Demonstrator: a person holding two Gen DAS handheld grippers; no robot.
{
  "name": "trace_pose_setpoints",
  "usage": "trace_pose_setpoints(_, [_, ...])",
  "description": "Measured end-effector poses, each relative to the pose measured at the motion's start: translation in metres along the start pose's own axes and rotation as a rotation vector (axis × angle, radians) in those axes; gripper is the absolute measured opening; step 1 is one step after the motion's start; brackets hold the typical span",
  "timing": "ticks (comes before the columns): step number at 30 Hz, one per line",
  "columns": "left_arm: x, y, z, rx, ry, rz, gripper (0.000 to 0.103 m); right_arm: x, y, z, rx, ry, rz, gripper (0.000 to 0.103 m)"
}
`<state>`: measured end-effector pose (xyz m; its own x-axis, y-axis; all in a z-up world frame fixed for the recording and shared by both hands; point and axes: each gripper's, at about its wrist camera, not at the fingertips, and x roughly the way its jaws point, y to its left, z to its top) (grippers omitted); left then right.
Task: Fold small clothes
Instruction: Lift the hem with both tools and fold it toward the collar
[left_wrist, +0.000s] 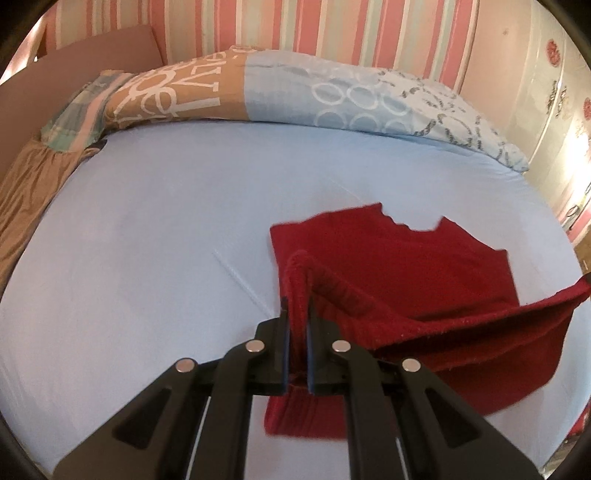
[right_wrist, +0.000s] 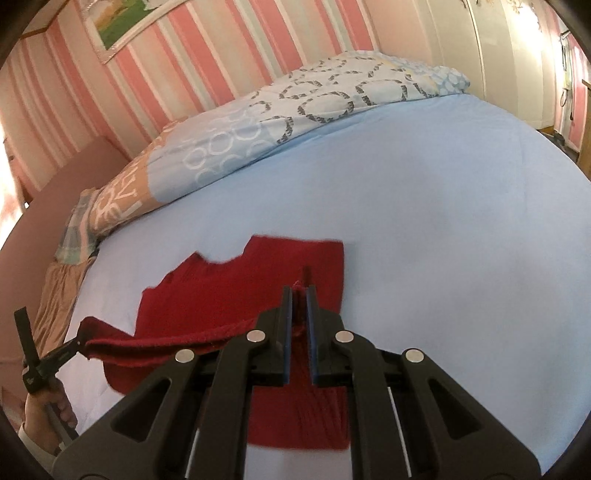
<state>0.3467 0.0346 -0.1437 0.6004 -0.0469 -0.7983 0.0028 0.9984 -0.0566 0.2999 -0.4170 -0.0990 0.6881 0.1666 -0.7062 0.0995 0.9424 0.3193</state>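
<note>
A small dark red knitted garment (left_wrist: 388, 258) lies on the light blue bed sheet (left_wrist: 166, 221). My left gripper (left_wrist: 297, 306) is shut on its near ribbed edge, which is lifted off the sheet in a fold. My right gripper (right_wrist: 299, 291) is shut on the other end of the same edge of the garment (right_wrist: 229, 288). The edge stretches between the two grippers above the rest of the cloth. The left gripper also shows in the right wrist view (right_wrist: 79, 341), held by a hand.
A patterned blue and tan duvet (left_wrist: 295, 96) is bunched along the far side of the bed. A brown bed skirt (left_wrist: 26, 192) hangs at the left. Pink striped wall behind. A cream wardrobe (left_wrist: 546, 92) stands at the right.
</note>
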Motion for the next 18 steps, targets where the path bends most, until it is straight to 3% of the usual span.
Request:
trace_pose_setpoints(10, [0.091, -0.005, 0.061, -0.014, 0.101, 0.069, 0.006, 0.106, -0.006, 0.040, -0.002, 0.071, -0.067, 0.008])
trace_pose_setpoints(18, [0.134, -0.017, 0.083, 0.078, 0.082, 0.153, 0.006, 0.162, -0.004, 0.063, -0.031, 0.083, -0.119, 0.008])
